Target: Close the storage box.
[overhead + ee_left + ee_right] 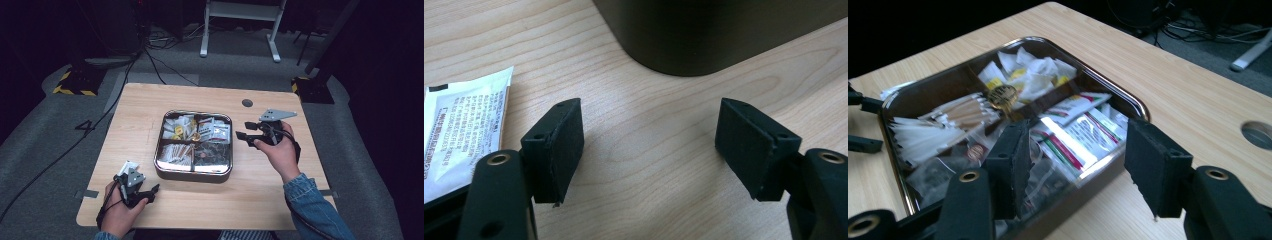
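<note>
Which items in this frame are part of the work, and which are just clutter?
In use: metal tray with four compartments of sachets; white sachet on the table beside the left gripper; right gripper, open, beside the tray.

Lying about: floor cables; white stand; table's cable hole.

White sachet (461,127) bears small printed lines; too blurred to read; no other legible text

A light wooden surface (150,107) with rounded corners and a round cable hole (247,103) near its far edge stands on grey carpet (45,135). Beyond it the room is dark, with a white desk frame (240,25), black cables (160,45) trailing over the floor, and yellow-and-black striped bases (75,82) at both far corners.
</note>
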